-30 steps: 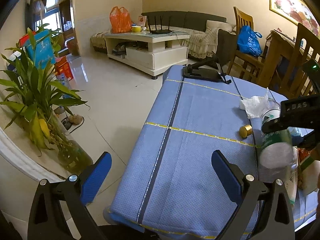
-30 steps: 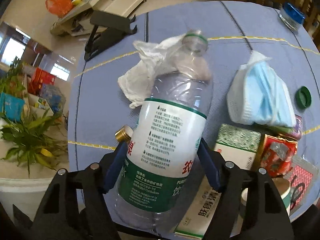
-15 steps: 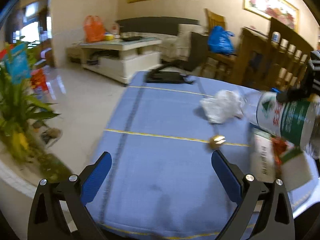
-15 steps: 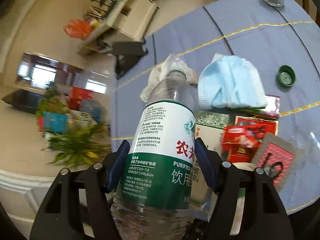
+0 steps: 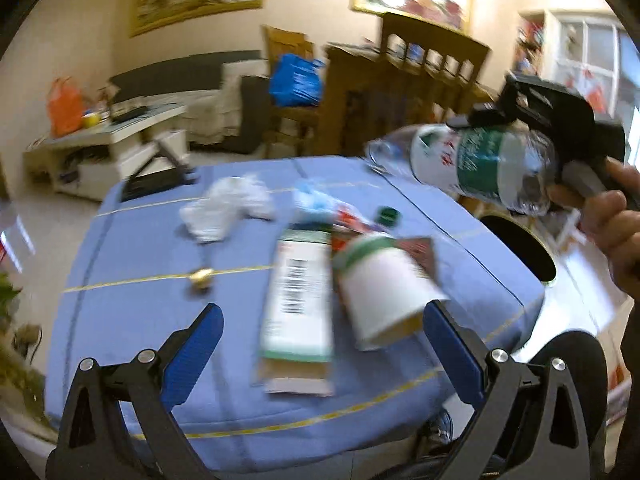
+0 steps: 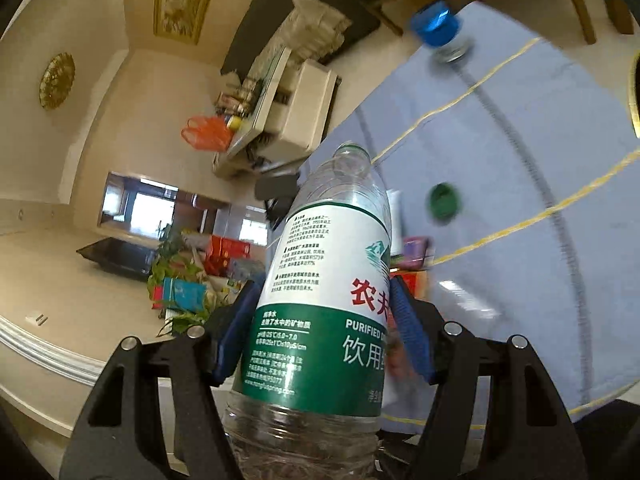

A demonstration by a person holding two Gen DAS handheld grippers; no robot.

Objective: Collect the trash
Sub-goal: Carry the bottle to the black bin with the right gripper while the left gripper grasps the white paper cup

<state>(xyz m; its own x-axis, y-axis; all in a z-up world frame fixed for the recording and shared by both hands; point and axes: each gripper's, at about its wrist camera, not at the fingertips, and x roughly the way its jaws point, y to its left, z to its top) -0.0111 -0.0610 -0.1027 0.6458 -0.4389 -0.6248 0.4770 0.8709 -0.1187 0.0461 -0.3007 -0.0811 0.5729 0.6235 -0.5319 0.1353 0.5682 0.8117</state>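
My right gripper [image 6: 326, 312] is shut on an empty clear plastic bottle [image 6: 324, 312] with a green and white label. In the left wrist view the bottle [image 5: 472, 164] hangs in the air, tilted, above the table's right side and near a bin [image 5: 520, 248] with a dark round opening. My left gripper [image 5: 320, 344] is open and empty, low over the near edge of the blue tablecloth [image 5: 140, 300]. On the cloth lie a white paper cup [image 5: 380, 284], a flat carton [image 5: 298, 304], a crumpled tissue [image 5: 228, 208], a green cap [image 5: 386, 216], a gold cap [image 5: 202, 276] and a blue mask [image 5: 312, 198].
A black stand [image 5: 156, 180] lies at the table's far edge. Wooden chairs [image 5: 420, 64] and a wooden table stand behind. A jar with a blue lid [image 6: 440, 32] sits on the cloth in the right wrist view. A coffee table [image 5: 104, 144] and sofa are at the back left.
My right gripper has lifted the bottle off the table and carried it right, towards the bin. My left gripper has swung right, so the trash pile is now in front of it.
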